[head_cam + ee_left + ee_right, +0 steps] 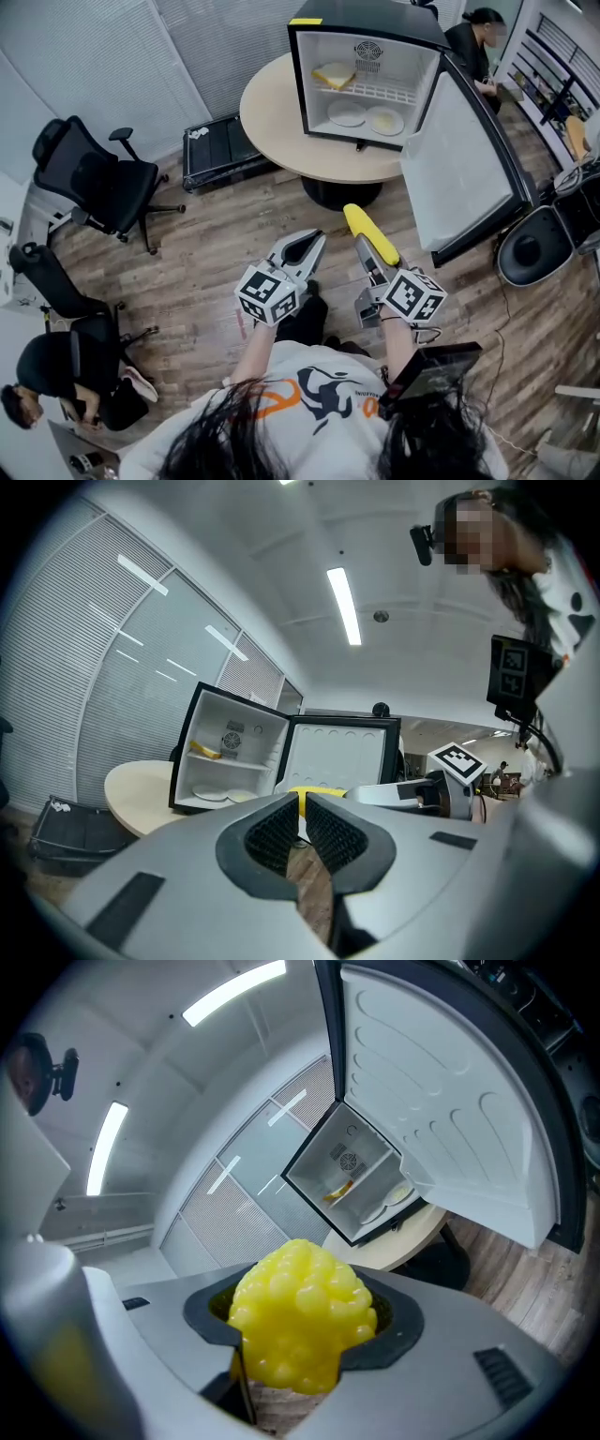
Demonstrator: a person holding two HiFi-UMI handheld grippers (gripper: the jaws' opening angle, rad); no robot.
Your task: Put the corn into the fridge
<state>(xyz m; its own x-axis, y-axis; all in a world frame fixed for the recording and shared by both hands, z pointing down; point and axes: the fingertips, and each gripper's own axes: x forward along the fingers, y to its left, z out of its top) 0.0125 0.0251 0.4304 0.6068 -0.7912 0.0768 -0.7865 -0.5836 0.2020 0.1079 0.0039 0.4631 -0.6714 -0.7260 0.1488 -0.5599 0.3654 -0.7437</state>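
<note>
Right tool (pixel 302 1344) grips the corn (pixel 300 1302); left tool (pixel 302 810) is closed, empty.

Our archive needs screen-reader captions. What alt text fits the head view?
Seen from above, the right gripper holds a yellow corn cob toward an open mini fridge on a round table. The left gripper, shut and empty, hangs beside it.
</note>
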